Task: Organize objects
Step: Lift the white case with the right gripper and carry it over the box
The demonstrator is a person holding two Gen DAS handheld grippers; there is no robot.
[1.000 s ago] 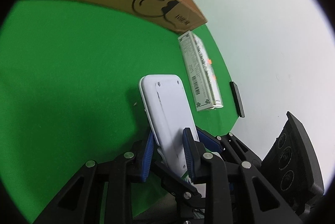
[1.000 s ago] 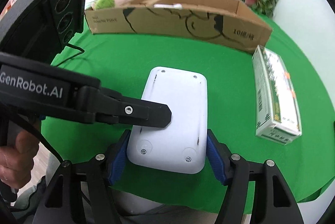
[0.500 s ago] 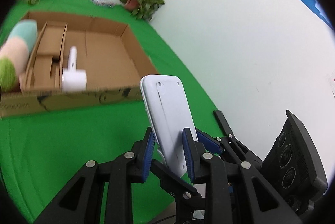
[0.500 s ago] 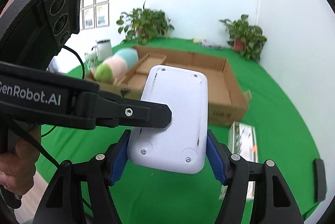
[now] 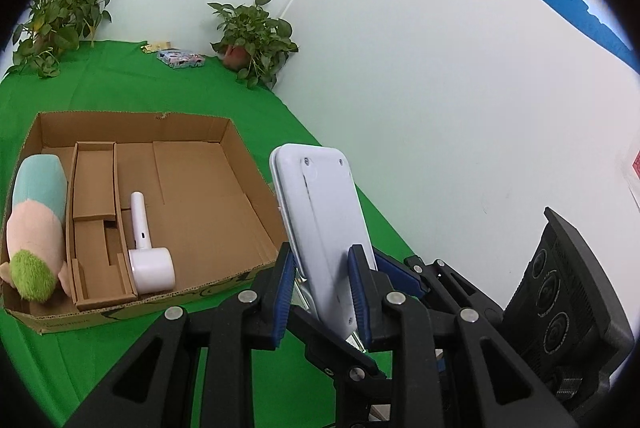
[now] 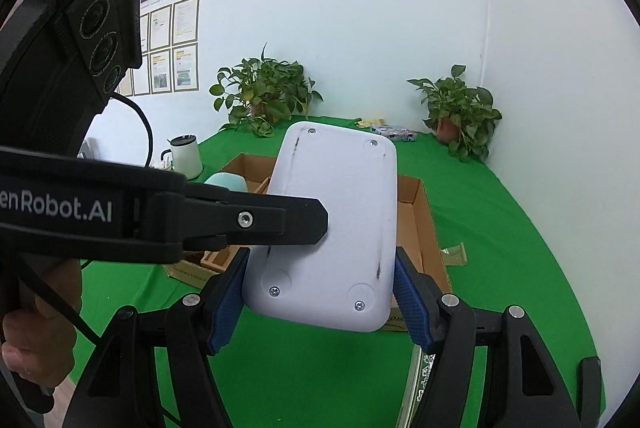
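A green table (image 5: 120, 356) carried an open cardboard box (image 5: 240, 164) at its far left. Inside the box, a plush toy (image 5: 36, 224) lay along the left wall and a white handheld device (image 5: 146, 252) near the middle. Both grippers clamped a white scale (image 6: 332, 228) in the air, near side of the box: the left gripper (image 5: 324, 292) on its thin edge, the right gripper (image 6: 320, 304) across its width. A carton, perhaps, showed blurred below.

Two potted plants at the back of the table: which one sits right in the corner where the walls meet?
The smaller potted plant, in the reddish pot on the right in the right wrist view. The bushier potted plant stands further left along the wall with the photos.
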